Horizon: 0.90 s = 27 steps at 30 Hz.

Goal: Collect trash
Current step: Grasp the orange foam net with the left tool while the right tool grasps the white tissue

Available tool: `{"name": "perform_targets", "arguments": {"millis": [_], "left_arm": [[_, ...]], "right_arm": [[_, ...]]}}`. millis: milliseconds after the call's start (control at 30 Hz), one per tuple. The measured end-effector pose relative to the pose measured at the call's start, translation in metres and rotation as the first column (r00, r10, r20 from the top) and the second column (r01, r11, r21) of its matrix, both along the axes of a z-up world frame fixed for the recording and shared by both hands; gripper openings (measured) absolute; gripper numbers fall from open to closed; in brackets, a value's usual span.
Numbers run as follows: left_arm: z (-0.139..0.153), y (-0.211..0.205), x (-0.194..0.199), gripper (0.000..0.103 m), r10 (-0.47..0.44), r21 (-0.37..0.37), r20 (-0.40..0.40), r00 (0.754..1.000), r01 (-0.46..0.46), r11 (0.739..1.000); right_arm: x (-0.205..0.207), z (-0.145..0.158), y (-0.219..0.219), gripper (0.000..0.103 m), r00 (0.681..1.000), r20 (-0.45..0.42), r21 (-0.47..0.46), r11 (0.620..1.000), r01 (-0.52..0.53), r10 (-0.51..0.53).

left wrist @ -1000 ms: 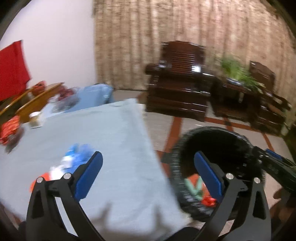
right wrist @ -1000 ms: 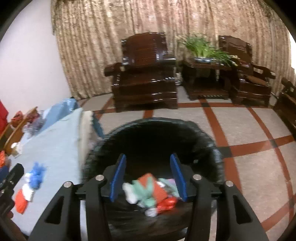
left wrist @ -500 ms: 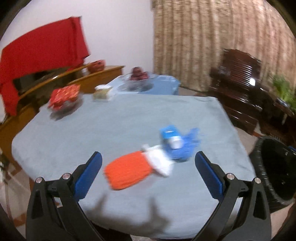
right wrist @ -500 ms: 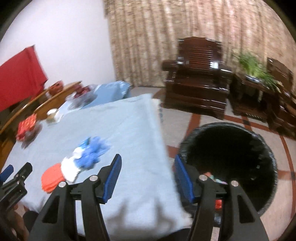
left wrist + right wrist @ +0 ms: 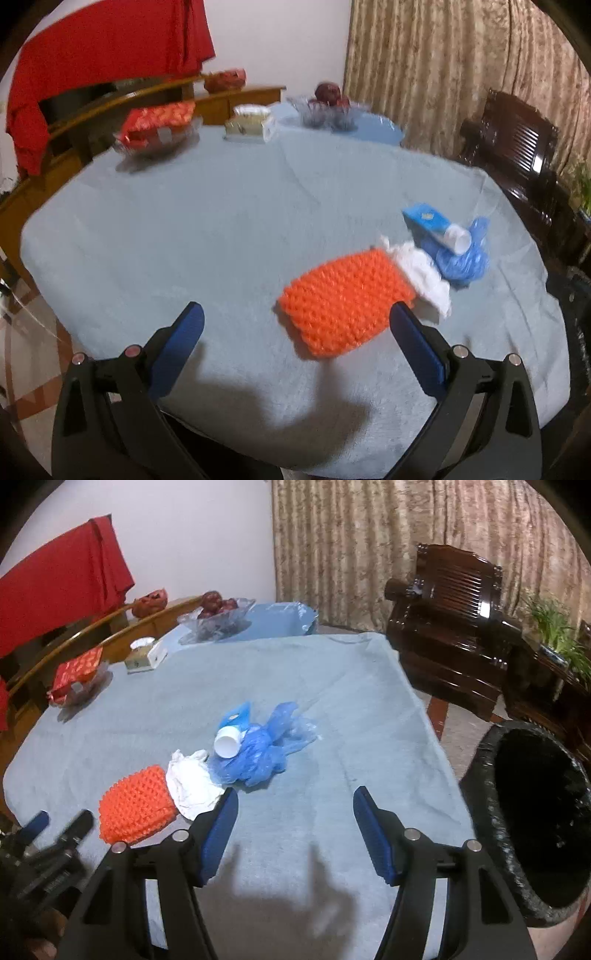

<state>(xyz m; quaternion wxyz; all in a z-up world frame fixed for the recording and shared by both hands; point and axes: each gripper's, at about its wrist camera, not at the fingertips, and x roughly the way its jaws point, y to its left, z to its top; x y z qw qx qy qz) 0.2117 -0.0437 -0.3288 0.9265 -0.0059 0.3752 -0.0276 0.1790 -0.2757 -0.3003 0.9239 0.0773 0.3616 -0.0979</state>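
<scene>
Your trash lies in one cluster on the pale blue cloth-covered table [image 5: 295, 686], toward its near right part. Item one: an orange knitted-looking foam net sleeve [image 5: 345, 301], lying flat, nearest you. Item two: a crumpled white paper wad [image 5: 424, 273], touching the sleeve's far end. Item three: a bunched blue plastic bag [image 5: 262, 749], just beyond the wad, with a small white paper cup [image 5: 227, 742] on its side against it and a blue carton [image 5: 424, 219] at its back.

Your left gripper [image 5: 295, 343] hovers above the table's near edge with its blue pads spread wide, nothing between them; the sleeve sits just ahead of its right pad. Your right gripper [image 5: 293, 825] has its jaws opening, empty, with the wad just beyond its left finger.

Off the table's right side stands a black-lined round waste bin [image 5: 491, 812]. At the far edge: a glass fruit bowl [image 5: 218, 622], a tissue box [image 5: 247, 123], a dish of red packets [image 5: 159, 127].
</scene>
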Motion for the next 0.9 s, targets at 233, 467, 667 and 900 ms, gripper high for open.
{"name": "perform_targets", "arguments": {"millis": [233, 467, 667, 900], "left_arm": [[-0.031, -0.005, 0.024, 0.097, -0.022, -0.003, -0.047, 0.999, 0.022, 1.0], [-0.044, -0.009, 0.039, 0.032, -0.126, -0.078, -0.056, 0.991, 0.121, 0.99], [-0.019, -0.001, 0.027, 0.021, -0.12, -0.088, 0.041, 0.992, 0.123, 0.988], [0.014, 0.028, 0.02, 0.021, -0.038, -0.067, 0.143, 0.989, 0.048, 0.997]], "right_arm": [[0.019, -0.015, 0.003, 0.064, 0.999, -0.031, -0.001, 1.0, -0.017, 0.017], [0.03, -0.027, 0.013, 0.064, 0.997, -0.058, -0.004, 0.999, -0.048, 0.048], [0.038, -0.028, 0.031, 0.063, 0.995, -0.05, 0.002, 0.996, -0.084, 0.084], [0.054, -0.038, 0.061, 0.063, 0.989, -0.056, 0.015, 0.99, -0.137, 0.138]]}}
